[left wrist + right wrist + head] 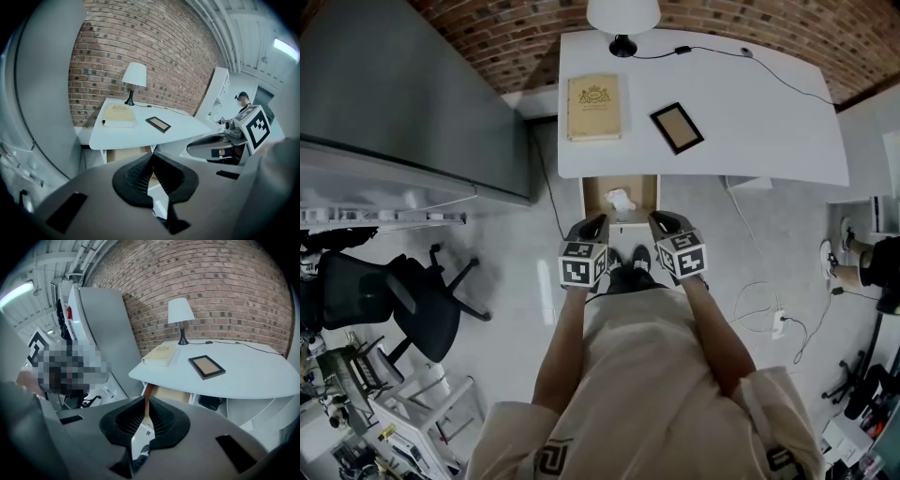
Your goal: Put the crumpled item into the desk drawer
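Item 1: crumpled item (621,200), white, lying inside the open desk drawer (592,197), toward its middle, touching neither gripper.

Item 2: desk drawer, light brown inside, pulled out from under the front edge of the white desk (750,122).

Item 3: left gripper (592,225), held just in front of the drawer at its left corner. Its 2 dark jaws meet at the tips and hold nothing.

Item 4: right gripper (661,221), held just in front of the drawer at its right corner, level with the left one. Its jaws are drawn together to a thin slit, with nothing between them.

Item 5: on the desk top, 1 cream book (594,107) lying flat at the left, and 1 dark-framed picture (677,127) lying flat beside it, the 2 apart. 1 lamp (622,19) with a white shade stands at the back edge, a black cable (712,52) running from its base along the desk.

Item 6: surroundings. Brick wall (516,28) behind the desk, grey cabinet (394,94) to the left, black office chair (403,300) on the pale floor, well apart from the desk.
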A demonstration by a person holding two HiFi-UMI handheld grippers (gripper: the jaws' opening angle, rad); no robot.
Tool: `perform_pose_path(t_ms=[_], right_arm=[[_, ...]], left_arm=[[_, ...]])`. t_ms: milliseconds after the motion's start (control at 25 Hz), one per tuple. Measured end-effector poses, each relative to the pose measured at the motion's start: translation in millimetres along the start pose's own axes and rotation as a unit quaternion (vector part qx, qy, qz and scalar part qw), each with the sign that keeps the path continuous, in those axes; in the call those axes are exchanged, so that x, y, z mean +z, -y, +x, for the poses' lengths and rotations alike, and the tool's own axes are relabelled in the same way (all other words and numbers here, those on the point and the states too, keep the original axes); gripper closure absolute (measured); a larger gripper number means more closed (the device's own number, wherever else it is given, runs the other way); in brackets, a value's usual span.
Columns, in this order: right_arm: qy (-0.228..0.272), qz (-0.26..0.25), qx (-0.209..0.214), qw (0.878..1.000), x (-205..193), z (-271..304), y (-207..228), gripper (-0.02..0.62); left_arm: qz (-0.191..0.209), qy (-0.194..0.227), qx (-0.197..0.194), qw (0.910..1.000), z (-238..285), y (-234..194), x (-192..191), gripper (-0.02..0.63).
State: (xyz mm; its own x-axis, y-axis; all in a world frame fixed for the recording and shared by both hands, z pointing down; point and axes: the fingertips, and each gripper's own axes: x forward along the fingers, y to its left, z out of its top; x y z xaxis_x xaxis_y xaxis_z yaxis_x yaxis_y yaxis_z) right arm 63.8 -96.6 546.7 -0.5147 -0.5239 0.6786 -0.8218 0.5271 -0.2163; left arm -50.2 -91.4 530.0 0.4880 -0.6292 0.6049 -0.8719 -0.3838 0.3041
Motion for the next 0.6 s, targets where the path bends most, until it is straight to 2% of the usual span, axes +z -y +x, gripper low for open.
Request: perform_pose_path(t_ms=[600], right_arm=[[-0.001, -0.014, 0.021, 1.0, 0.3, 2.2, -7.0, 0.551]], left_arm=[[-0.002, -0.004, 0.004, 1.0, -1.4, 3.0, -3.7, 0.589]])
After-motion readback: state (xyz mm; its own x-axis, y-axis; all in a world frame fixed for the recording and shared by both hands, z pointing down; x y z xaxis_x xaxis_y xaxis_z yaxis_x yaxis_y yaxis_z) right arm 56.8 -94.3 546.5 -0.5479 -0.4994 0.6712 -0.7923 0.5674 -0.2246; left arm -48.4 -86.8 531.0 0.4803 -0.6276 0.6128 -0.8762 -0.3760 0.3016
